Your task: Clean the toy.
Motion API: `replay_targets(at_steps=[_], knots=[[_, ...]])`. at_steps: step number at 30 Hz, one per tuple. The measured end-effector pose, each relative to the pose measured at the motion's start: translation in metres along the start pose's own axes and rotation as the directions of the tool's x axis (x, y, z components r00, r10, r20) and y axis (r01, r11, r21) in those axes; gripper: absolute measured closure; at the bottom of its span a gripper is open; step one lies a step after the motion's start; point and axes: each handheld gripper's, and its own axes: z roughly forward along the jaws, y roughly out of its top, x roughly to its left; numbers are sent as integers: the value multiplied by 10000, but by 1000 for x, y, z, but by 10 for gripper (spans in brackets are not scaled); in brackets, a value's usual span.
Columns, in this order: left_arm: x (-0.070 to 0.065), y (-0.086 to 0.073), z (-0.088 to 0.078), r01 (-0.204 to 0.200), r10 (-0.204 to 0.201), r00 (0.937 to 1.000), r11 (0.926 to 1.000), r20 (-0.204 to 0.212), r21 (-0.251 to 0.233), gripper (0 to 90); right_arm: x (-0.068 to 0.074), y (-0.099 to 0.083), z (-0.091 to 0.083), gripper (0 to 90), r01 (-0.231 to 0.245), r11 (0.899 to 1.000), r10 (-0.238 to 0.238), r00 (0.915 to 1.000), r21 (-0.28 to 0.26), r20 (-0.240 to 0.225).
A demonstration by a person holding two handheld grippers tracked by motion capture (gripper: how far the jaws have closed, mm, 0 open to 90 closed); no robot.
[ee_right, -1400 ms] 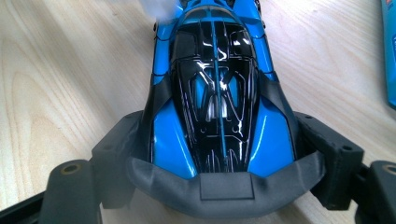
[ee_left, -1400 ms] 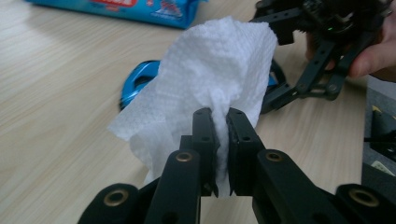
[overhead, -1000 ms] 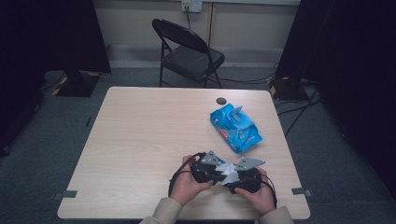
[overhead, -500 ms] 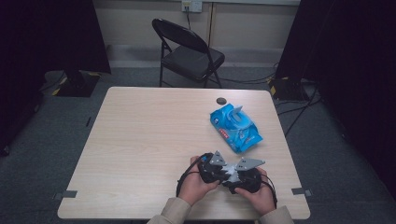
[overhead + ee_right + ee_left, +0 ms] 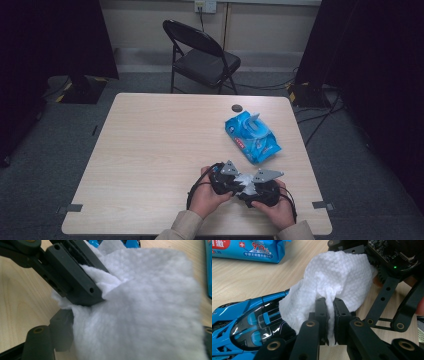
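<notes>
Little has been changed in the last second: the wet wipe [image 5: 337, 277] is kept pinched in the left claw [image 5: 330, 312], against the blue toy car [image 5: 249, 320] just beside it. The right claw [image 5: 252, 187] is spread wide, and whether anything is gripped cannot be told. Wiping is judged under way.

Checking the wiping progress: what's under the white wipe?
The white wipe, pinched by the left hand-held gripper, drapes over a blue toy car; the car's covered end is hidden.

Pale wood-grain surface [image 5: 150, 150], rectangular, standing on grey carpet. A blue wipes pack [image 5: 251, 138] lies on its right half, flap raised. A small dark round object [image 5: 236, 107] sits near the far edge, just beyond the pack. A blue toy car [image 5: 247, 327] rests at the near edge.
</notes>
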Motion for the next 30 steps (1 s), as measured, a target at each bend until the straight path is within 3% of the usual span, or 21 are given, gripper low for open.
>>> replay_targets(at_steps=[5,16,22,30], knots=[[2,-4,-4,87,-90,9999,9997,-137,-220,838,0,0,0,245,24,10000,-24,10000,21,-29],[18,-13,-20,68,-69,9967,10000,-810,-23,836,0,0,0,245,34,10000,-34,10000,18,-35],[31,-18,-26,537,-549,9931,9985,-1034,-147,836,0,0,0,246,37,10000,-37,10000,5,-27],[39,-18,-29,562,-579,9901,9983,-1278,-171,836,0,0,0,246,36,10000,-36,10000,4,-27]])
